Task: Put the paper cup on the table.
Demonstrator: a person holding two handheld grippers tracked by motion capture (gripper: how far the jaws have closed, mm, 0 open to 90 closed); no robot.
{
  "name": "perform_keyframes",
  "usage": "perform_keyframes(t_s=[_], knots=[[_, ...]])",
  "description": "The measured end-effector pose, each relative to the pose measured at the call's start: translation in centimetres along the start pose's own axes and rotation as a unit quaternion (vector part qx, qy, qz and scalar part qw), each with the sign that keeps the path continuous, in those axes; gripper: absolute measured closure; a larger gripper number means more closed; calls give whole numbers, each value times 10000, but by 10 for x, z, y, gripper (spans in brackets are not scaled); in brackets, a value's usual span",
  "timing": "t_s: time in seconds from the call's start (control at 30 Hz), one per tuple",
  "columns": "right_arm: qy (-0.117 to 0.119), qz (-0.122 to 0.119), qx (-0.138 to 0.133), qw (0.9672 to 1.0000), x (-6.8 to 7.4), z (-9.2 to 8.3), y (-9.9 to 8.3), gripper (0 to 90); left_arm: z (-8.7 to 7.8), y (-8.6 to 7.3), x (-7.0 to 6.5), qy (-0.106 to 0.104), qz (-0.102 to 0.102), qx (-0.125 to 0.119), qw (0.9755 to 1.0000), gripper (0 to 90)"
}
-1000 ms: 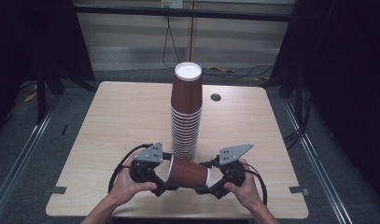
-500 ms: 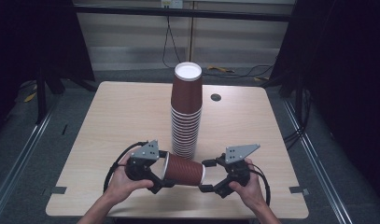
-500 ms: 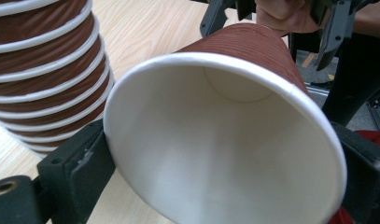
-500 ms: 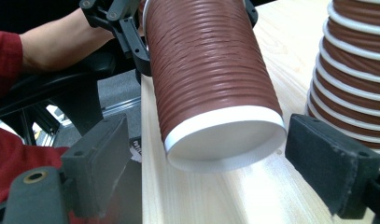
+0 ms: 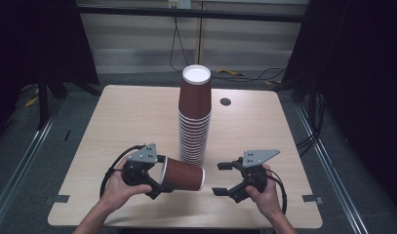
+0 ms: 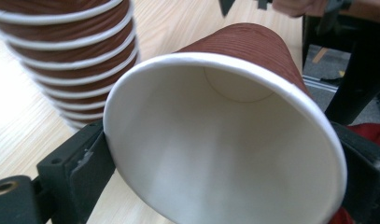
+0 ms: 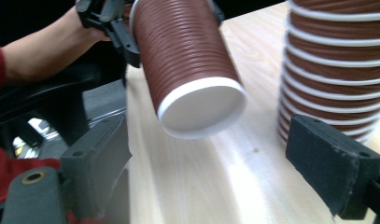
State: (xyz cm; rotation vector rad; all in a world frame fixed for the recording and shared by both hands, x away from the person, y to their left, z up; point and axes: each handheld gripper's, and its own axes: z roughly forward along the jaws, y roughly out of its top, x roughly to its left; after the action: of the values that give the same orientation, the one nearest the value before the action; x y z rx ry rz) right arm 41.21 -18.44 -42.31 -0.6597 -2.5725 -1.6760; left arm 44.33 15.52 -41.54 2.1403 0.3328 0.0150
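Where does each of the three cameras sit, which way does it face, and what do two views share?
High view: above the table, looking forward and down; forearms, both hands.
Left gripper view: on the left tongs, looking into the held cup; own jaws beside its rim.
Right gripper view: on the right tongs, open, facing the cup's base; the other hand.
Shared: the cup stack.

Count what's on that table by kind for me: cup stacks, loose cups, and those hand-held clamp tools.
Cup stacks: 1
Loose cups, held sideways: 1
Clamp tools: 2, the left gripper and the right gripper
Total: 4
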Motion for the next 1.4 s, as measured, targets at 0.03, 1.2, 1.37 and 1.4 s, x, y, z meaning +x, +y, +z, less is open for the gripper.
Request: perform_keyframes(t_s=[0.03,1.2,1.37,1.4], knots=[[-90,13,-15,10000,-1,-1,0,131,-2,-1,2,43,-6,31,10000,57],[-734,270,-8,9969,-2,-27,-19,136,-59,-31,36,1028,-697,381,9915,42],[-734,258,-6,9970,-2,-28,-19,135,-63,-33,44,1222,-913,540,9868,39],[-729,258,-9,9970,-2,-28,-19,136,-63,-33,46,1250,-918,588,9861,37]])
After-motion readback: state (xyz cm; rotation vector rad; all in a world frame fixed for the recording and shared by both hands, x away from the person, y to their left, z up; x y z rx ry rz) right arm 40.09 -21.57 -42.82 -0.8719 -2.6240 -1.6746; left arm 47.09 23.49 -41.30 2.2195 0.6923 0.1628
